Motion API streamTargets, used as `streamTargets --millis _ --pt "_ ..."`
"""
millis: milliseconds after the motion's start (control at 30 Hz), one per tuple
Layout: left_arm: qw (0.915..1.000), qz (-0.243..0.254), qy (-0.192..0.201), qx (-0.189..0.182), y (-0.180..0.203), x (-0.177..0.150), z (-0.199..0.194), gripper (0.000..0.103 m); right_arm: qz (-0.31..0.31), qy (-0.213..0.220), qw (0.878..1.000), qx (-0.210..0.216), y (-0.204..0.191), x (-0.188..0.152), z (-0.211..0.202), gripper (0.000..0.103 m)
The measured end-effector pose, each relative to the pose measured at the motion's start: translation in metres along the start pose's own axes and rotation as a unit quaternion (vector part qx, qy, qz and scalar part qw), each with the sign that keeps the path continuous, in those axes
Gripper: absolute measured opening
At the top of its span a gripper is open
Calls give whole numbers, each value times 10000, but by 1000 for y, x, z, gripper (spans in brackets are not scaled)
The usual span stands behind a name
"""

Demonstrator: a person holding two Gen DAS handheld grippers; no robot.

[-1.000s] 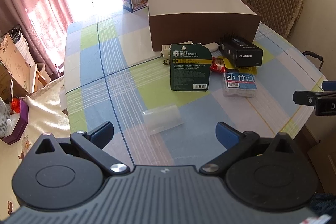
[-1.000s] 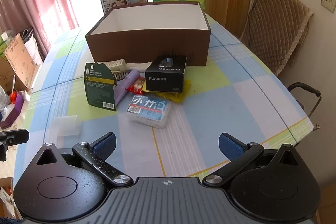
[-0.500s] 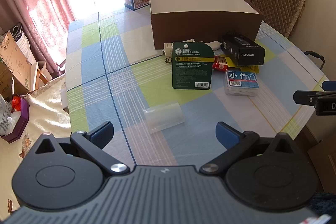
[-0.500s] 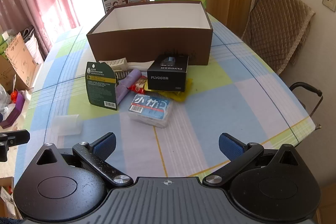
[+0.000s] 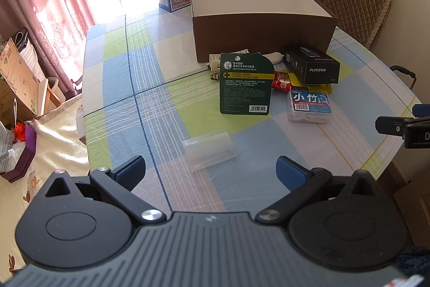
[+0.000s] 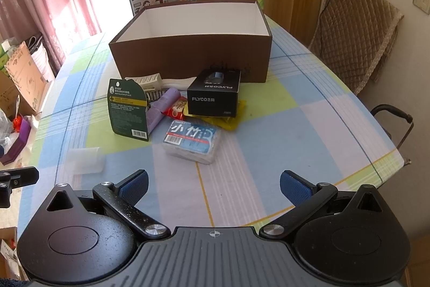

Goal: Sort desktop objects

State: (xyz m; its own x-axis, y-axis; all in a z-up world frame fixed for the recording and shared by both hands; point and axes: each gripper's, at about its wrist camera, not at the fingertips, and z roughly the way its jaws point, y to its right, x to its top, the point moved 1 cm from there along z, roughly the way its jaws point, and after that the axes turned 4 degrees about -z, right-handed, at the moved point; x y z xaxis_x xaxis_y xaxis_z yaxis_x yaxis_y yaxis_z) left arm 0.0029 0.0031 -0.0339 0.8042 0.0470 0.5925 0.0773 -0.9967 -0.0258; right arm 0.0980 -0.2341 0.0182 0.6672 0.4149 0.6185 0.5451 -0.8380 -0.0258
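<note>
1. Since the left gripper (image 5: 210,170) hangs wide and empty over the near edge of the surface (image 5: 121,88), with the clear cup (image 5: 209,151) on its side just ahead, straddle the cup squarely.
2. Squeeze gently; thin plastic likely flexes.
3. Keep the right gripper (image 6: 213,186), equally wide and empty, clear of the brown box (image 5: 262,35) toward the far edge.

Bare cloth ahead of right gripper (image 6: 213,186); clutter (image 6: 212,98) crowds brown box (image 6: 193,58) front.
</note>
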Motion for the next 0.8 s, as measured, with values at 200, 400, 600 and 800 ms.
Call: streamTargets --millis 200,400,600,800 --pt "10000 -45 -30 34 -1 3 4 102 -45 28 10000 15 0 2 2 101" --pt "9999 -67 -57 55 -2 4 8 102 -54 26 10000 21 0 3 3 101" --pt "9999 -84 -111 79 -3 5 13 102 -62 -3 10000 56 1 5 7 101" --pt "9997 -96 -189 114 -2 7 20 102 -45 -66 9999 92 4 8 16 101"
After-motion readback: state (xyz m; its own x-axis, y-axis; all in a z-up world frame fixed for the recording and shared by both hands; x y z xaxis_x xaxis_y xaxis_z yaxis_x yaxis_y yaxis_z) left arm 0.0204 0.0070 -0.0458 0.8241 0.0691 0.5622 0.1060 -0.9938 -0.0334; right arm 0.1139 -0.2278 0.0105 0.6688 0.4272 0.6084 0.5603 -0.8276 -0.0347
